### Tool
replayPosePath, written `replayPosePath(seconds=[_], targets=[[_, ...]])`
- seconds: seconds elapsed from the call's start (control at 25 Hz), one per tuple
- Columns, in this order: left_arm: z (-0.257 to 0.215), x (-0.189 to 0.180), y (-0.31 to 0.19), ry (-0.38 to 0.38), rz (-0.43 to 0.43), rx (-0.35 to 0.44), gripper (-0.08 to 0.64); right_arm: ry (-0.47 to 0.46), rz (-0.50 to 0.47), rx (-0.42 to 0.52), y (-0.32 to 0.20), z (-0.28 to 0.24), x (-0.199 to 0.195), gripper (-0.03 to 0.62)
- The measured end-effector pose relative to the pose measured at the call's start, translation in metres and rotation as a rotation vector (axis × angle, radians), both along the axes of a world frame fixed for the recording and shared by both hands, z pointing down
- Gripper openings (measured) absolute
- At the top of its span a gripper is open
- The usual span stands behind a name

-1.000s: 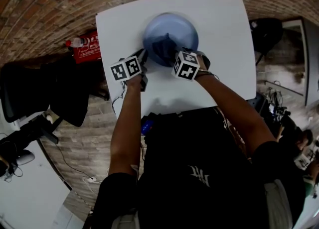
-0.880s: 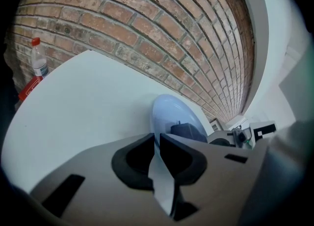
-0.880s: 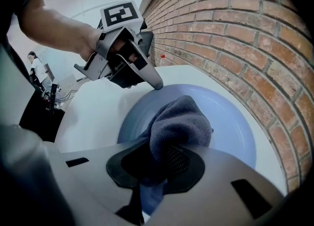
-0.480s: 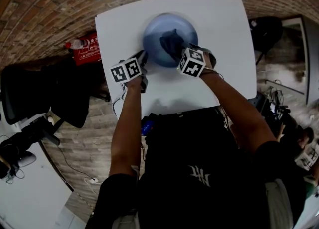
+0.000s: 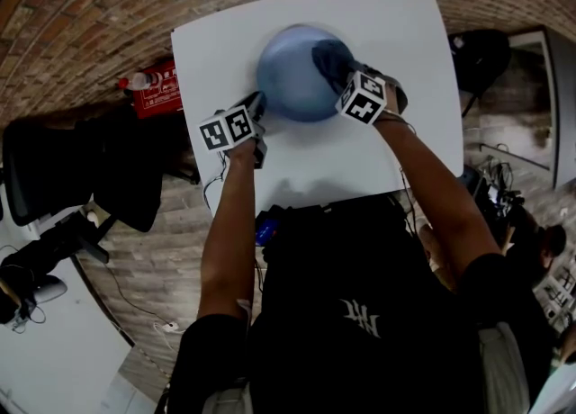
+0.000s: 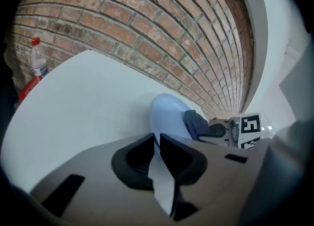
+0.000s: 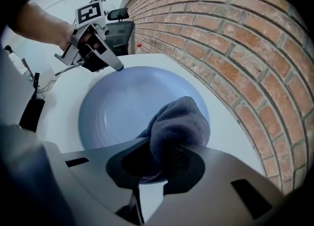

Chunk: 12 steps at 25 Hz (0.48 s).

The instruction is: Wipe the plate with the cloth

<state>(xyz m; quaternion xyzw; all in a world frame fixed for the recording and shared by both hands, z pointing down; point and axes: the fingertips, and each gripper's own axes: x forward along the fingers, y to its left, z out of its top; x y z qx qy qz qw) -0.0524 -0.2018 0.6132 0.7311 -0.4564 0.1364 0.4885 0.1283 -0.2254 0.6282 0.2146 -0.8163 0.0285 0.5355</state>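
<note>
Right gripper (image 7: 158,166) grips the cloth (image 7: 179,122) inside the plate (image 7: 113,112) ahead. Only the right gripper view shows left gripper (image 7: 119,67), jaws narrow, seemingly pinching its rim.

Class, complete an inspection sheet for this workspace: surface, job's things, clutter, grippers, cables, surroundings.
Surface: white table, bare around the plate.
Job's things: blue plate on the table; dark cloth on its right side.
Clutter: nothing seen on the table.
Grippers: left gripper shut on the plate's rim; right gripper shut on the cloth.
Cables: one cable on the floor.
Surroundings: brick wall, red box with bottle, black chair.
</note>
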Motion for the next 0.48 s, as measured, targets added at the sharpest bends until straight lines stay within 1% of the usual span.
replayPosePath(seconds=[0.12, 0.24, 0.32, 0.4, 0.48], targets=[[-0.001, 0.000, 0.000, 0.001, 0.001, -0.001, 0.038, -0.012, 0.035, -0.011, -0.005, 0.000, 0.006, 0.074], [0.000, 0.000, 0.000, -0.006, -0.004, -0.001, 0.038, -0.025, 0.042, -0.012, -0.006, -0.003, 0.002, 0.074], [0.000, 0.000, 0.000, -0.010, -0.004, -0.001, 0.038, -0.092, 0.043, 0.004, -0.004, -0.017, -0.011, 0.074], [0.000, 0.000, 0.000, -0.011, -0.002, 0.000, 0.038, -0.194, 0.044, 0.003, 0.002, -0.034, -0.035, 0.074], [-0.001, -0.001, 0.000, -0.009, -0.005, -0.001, 0.038, -0.293, 0.047, -0.045, 0.015, -0.046, -0.065, 0.074]])
